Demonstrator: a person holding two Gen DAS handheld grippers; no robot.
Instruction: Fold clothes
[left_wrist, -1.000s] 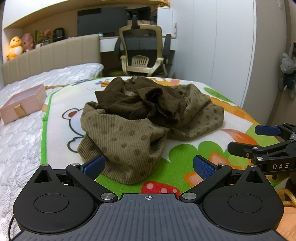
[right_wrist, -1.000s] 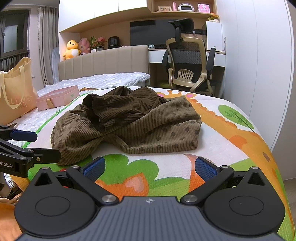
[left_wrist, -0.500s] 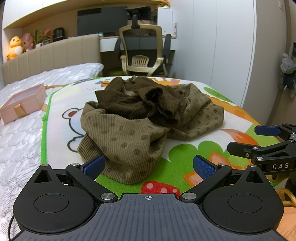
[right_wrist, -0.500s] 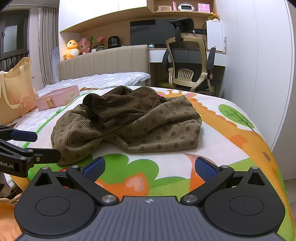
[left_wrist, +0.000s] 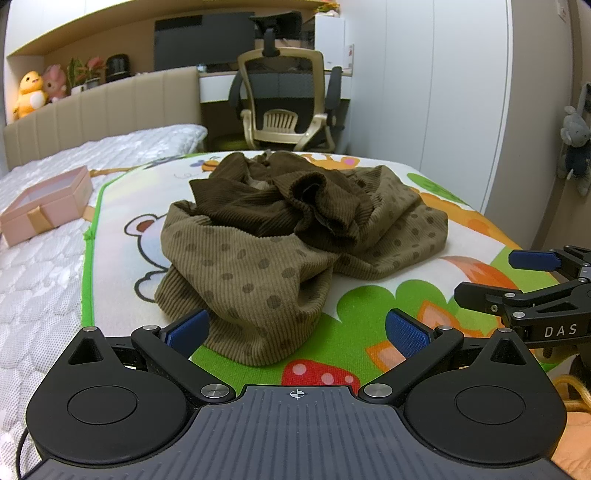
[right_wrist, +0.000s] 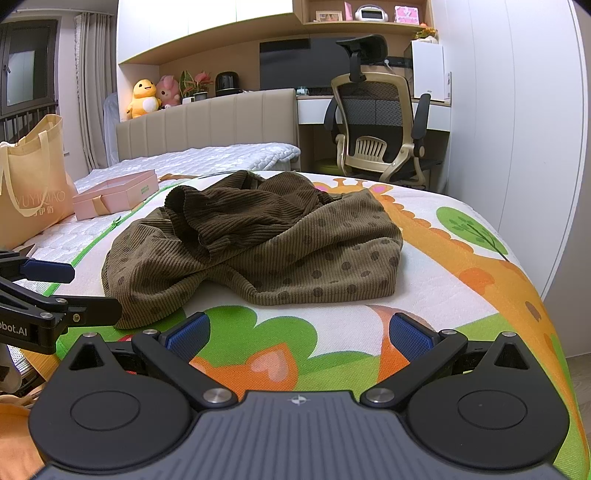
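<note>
Garment: brown corduroy garment (left_wrist: 295, 254) (right_wrist: 255, 247), crumpled in a heap, unfolded; lighter dotted fabric below, darker plain fabric bunched on top
Garment position: lying on the cartoon mat (left_wrist: 365, 306) (right_wrist: 443, 273), near its middle, ahead of both grippers
Near edge of garment: one dotted lobe reaching toward the left gripper (left_wrist: 295, 328), lying between its blue pads, untouched by either pad
Left gripper: jaws spread wide, grasping nothing; blue pads (left_wrist: 186, 326) low over the mat; also seen from the side at the left border of the right wrist view (right_wrist: 48, 291)
Right gripper: (right_wrist: 297, 334) jaws spread wide, grasping nothing; held over the green and orange print of the mat, short of the garment; also seen at the right border of the left wrist view (left_wrist: 517, 280), marked DAS
Mat: colourful print of bear, mushrooms, tree and giraffe, green border, spread on the white quilted bed (left_wrist: 40, 266) (right_wrist: 207, 158)
Pink gift box: (left_wrist: 44, 203) (right_wrist: 114, 194) on the quilted bed, left of the mat, apart from the garment
Tote bag: (right_wrist: 31, 184) beige, standing at the left, beside the box
Office chair: (left_wrist: 288, 107) (right_wrist: 380, 129) beyond the far end of the bed
Plush toys: (left_wrist: 31, 92) (right_wrist: 144, 96) yellow and pink, behind the headboard
</note>
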